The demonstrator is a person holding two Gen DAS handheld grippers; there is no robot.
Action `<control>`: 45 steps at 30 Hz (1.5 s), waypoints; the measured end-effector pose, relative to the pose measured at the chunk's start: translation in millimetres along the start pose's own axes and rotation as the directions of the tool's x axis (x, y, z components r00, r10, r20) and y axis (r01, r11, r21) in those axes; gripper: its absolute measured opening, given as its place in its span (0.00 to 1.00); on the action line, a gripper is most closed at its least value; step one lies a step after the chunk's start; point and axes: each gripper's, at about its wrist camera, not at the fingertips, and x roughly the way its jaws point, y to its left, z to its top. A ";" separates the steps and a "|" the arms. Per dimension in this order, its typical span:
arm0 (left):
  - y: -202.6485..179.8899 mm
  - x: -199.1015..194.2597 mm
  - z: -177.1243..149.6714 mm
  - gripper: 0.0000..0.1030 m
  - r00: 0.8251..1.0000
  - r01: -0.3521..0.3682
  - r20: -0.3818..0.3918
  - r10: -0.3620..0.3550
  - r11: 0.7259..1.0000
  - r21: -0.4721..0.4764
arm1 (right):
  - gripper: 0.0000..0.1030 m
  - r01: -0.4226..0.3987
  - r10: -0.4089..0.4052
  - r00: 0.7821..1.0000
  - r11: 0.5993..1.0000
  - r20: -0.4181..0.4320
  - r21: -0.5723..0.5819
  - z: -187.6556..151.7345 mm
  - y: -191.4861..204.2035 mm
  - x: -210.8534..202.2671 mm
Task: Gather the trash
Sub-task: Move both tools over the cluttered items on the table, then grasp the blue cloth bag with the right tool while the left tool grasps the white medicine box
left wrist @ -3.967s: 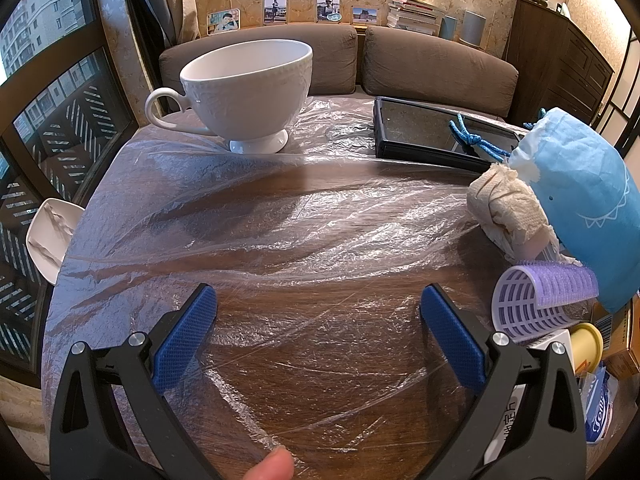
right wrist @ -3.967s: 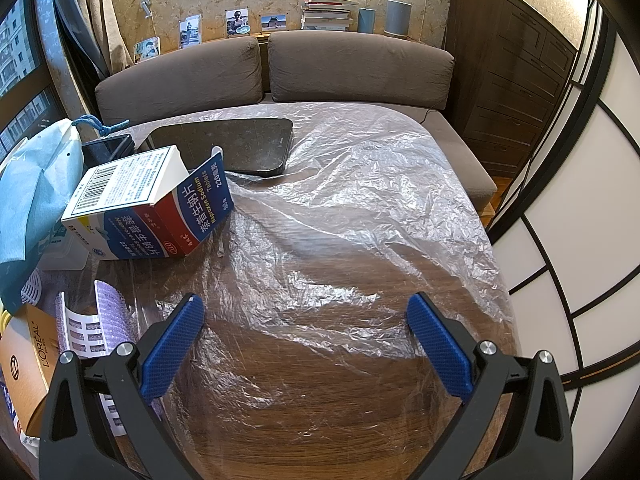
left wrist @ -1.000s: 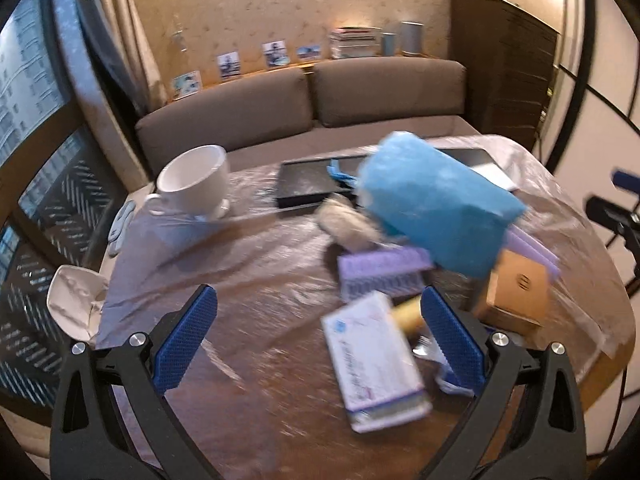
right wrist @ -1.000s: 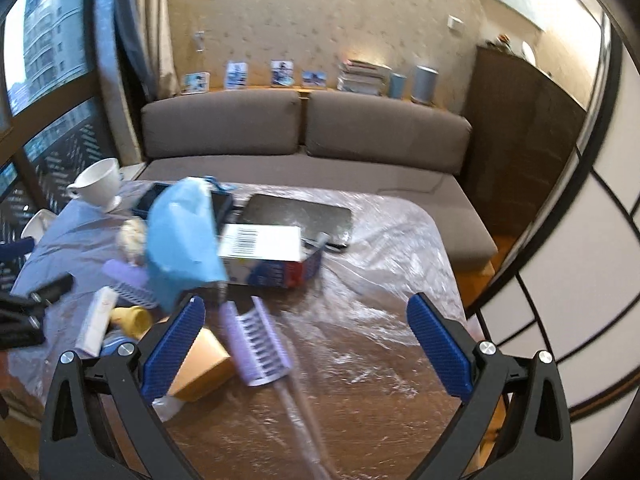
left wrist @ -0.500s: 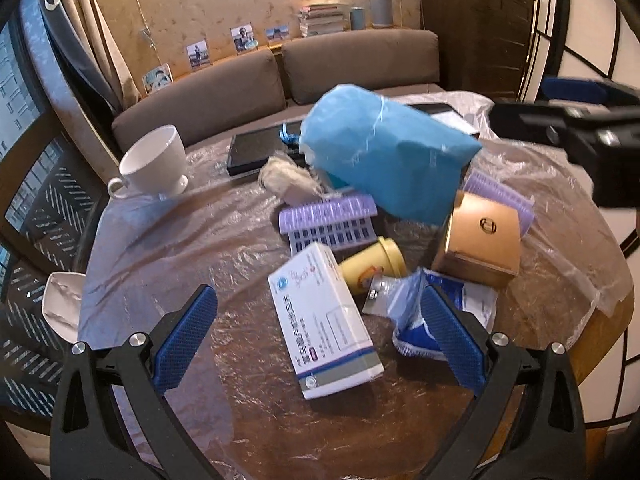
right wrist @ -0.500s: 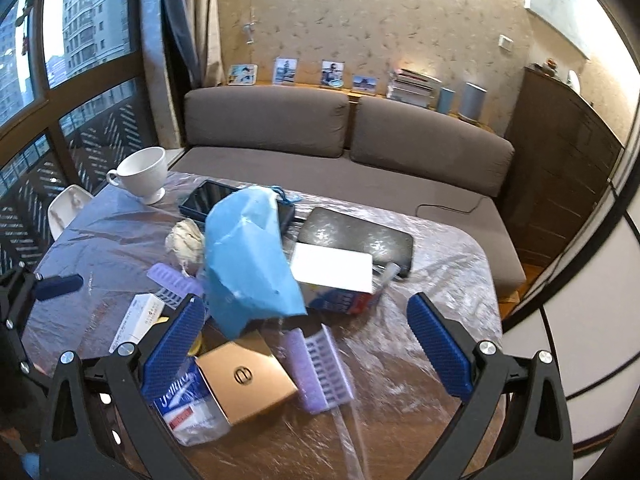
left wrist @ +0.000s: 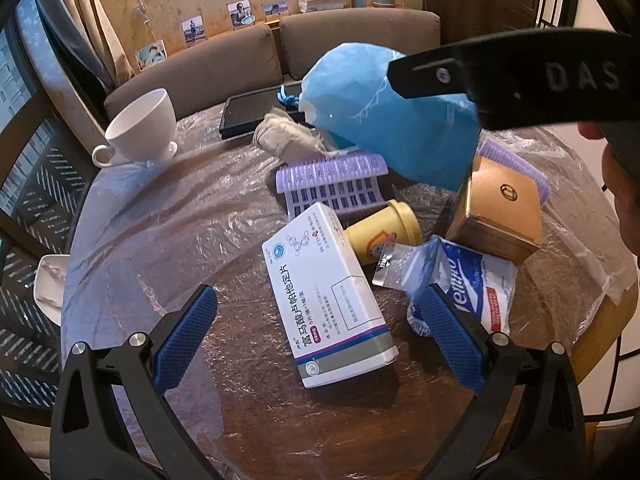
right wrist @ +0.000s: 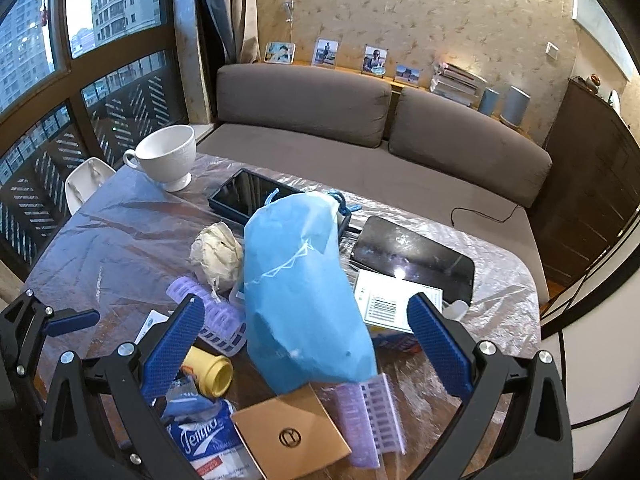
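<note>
A heap of trash lies on the plastic-covered round table [left wrist: 168,216]. A blue drawstring bag [left wrist: 384,120] [right wrist: 300,288] sits in its middle. Around it lie a white medicine box [left wrist: 326,296], a yellow cup [left wrist: 384,236] [right wrist: 210,370], a gold box [left wrist: 500,208] [right wrist: 292,436], purple plastic racks [left wrist: 332,180] [right wrist: 370,416], a tissue pack [left wrist: 464,292] [right wrist: 204,440] and a crumpled paper wad [left wrist: 286,136] [right wrist: 218,256]. My left gripper [left wrist: 316,336] is open above the medicine box. My right gripper [right wrist: 308,344] is open above the blue bag.
A white footed cup [left wrist: 144,128] [right wrist: 170,156] stands at the table's far left. A black tablet [right wrist: 250,194] and a dark pad [right wrist: 412,258] lie behind the heap. A barcoded carton [right wrist: 394,296] lies right of the bag. A sofa [right wrist: 360,120] runs behind the table.
Both grippers have risen and pulled back from the table, then come in over the heap. The right gripper now hangs close over the blue bag. Both stay open.
</note>
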 end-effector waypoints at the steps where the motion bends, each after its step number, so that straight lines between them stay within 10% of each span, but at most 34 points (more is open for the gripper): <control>1: 0.8 1.5 -0.9 0.99 1.000 0.004 -0.006 -0.004 1.000 -0.006 | 0.96 -0.004 0.004 1.000 1.000 -0.006 0.002 0.9 -0.4 3.3; 31: 31.6 22.4 -1.8 0.99 0.977 0.209 -0.023 -0.213 0.970 -0.128 | 0.96 -0.040 0.040 0.996 0.999 -0.085 -0.007 -7.5 8.0 50.9; 39: 28.0 19.8 1.6 0.75 0.978 0.209 -0.004 -0.210 0.975 -0.081 | 0.55 -0.104 0.106 0.991 0.994 -0.082 0.024 -6.4 -1.0 51.5; 45: 27.9 13.2 -1.8 0.59 0.975 0.220 0.003 -0.220 0.973 -0.073 | 0.48 -0.139 0.142 0.989 0.989 -0.049 0.053 -4.7 -5.7 39.7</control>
